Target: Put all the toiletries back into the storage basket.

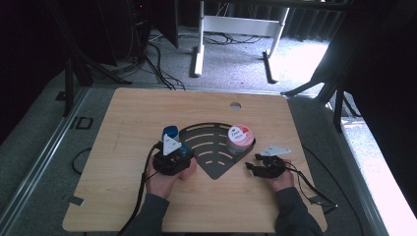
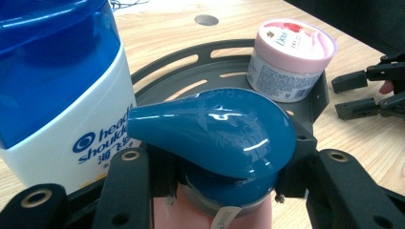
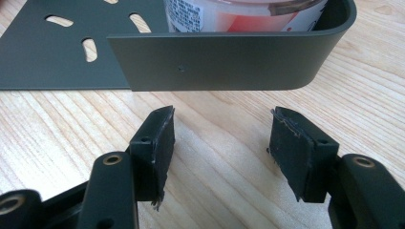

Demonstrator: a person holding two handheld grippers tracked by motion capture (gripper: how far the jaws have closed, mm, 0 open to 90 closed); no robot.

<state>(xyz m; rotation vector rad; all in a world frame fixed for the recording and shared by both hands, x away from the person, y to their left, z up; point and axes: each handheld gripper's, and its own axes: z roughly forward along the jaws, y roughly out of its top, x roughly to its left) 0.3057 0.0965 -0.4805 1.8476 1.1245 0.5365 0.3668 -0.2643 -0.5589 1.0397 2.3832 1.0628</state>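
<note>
My left gripper [image 1: 173, 158] [image 2: 224, 169] is shut on a pink pump bottle with a teal pump head [image 2: 215, 129] [image 1: 184, 151], held upright at the left edge of a dark fan-shaped tray [image 1: 206, 147] [image 2: 305, 102]. Close beside it on the left stands a white Head & Shoulders bottle with a blue cap [image 2: 62, 86] [image 1: 170, 132]. A pink-lidded Dove jar [image 1: 240, 139] [image 2: 291, 55] [image 3: 239, 12] sits in the tray's right corner. My right gripper [image 1: 260, 163] [image 3: 222, 143] [image 2: 365, 90] rests open on the table just outside the tray's curved wall [image 3: 224, 62], with nothing between its jaws.
The tray lies in the middle of a wooden table [image 1: 123, 113] that has a round hole [image 1: 235, 105] near its far edge. Cables trail from both grippers toward the table's near edge. Beyond the table are floor cables and white frame legs [image 1: 199, 59].
</note>
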